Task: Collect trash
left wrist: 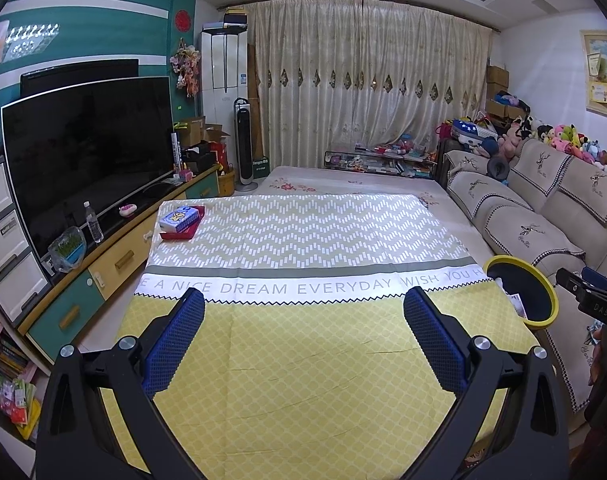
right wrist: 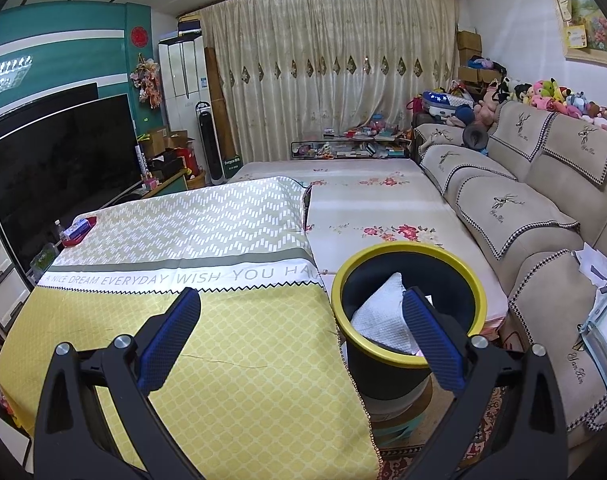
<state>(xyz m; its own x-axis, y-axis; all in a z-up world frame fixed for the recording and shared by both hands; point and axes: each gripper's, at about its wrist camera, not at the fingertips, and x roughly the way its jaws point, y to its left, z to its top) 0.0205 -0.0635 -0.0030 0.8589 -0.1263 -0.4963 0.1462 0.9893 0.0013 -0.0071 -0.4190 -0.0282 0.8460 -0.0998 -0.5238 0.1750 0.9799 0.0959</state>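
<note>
Both jaws are spread wide, nothing held: left gripper (left wrist: 303, 320), right gripper (right wrist: 301, 320). White crumpled paper trash (right wrist: 381, 316) is seen inside the round black yellow-rimmed bin (right wrist: 407, 250), at 1 o'clock. Risk judged: the right finger (right wrist: 431, 340) overlaps the rim, so the bin could be knocked over.

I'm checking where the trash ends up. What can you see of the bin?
The bin is round, dark-walled, with a yellow rim, likely plastic. It stands upright and open off the cloth-covered table's right edge, near the sofa. Crumpled white paper lies inside. The right gripper, jaws open, hovers near it.
</note>
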